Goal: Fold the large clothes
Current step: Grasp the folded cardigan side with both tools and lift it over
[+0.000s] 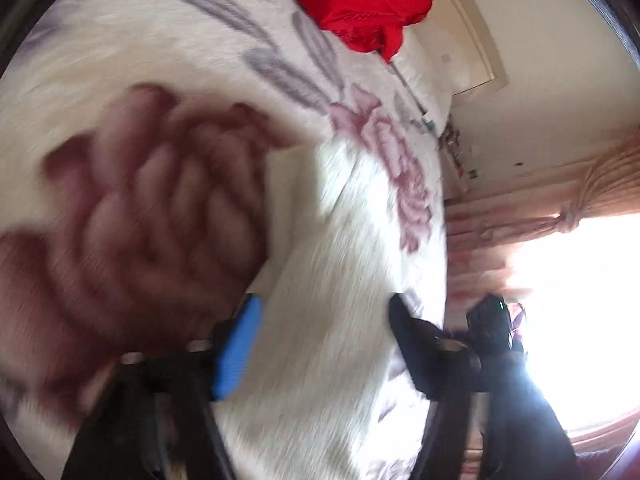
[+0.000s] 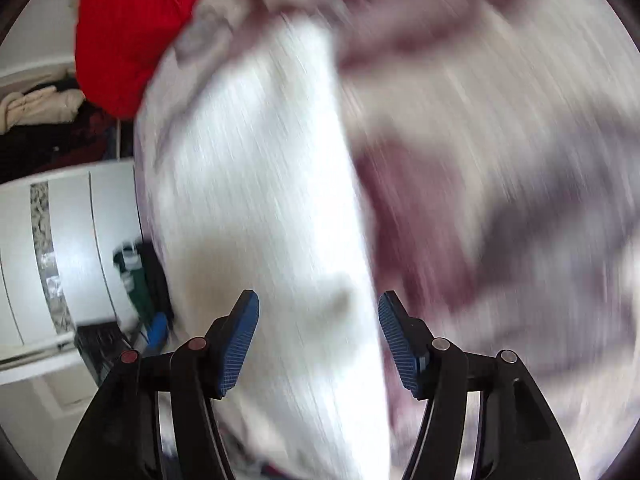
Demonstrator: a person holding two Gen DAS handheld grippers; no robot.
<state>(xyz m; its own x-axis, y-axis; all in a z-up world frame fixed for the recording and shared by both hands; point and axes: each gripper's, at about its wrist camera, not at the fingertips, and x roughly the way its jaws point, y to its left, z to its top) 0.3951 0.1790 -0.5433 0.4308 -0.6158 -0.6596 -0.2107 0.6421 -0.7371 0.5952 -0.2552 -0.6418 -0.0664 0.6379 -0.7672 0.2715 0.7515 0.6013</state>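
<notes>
A white garment (image 1: 328, 280) lies spread on a floral bedspread (image 1: 160, 40) of cream with pink roses and grey leaves. My left gripper (image 1: 320, 336) hovers over the white cloth, its jaws apart and nothing pinched; one blue pad (image 1: 236, 348) shows clearly. In the right wrist view the white garment (image 2: 272, 200) runs as a long strip under my right gripper (image 2: 320, 344), whose blue pads (image 2: 400, 348) stand apart without pressing on it. Both views are smeared by motion. A red garment (image 1: 360, 0) (image 2: 128, 32) is heaped at the bed's far end.
A bright window (image 1: 580, 320) with tied pink curtains (image 1: 560, 208) lies beyond the bed's edge. A black device with a green light (image 1: 492, 320) is beside my left gripper. White wardrobe doors (image 2: 80, 240) and a shelf of piled clothes (image 2: 40, 108) stand on the other side.
</notes>
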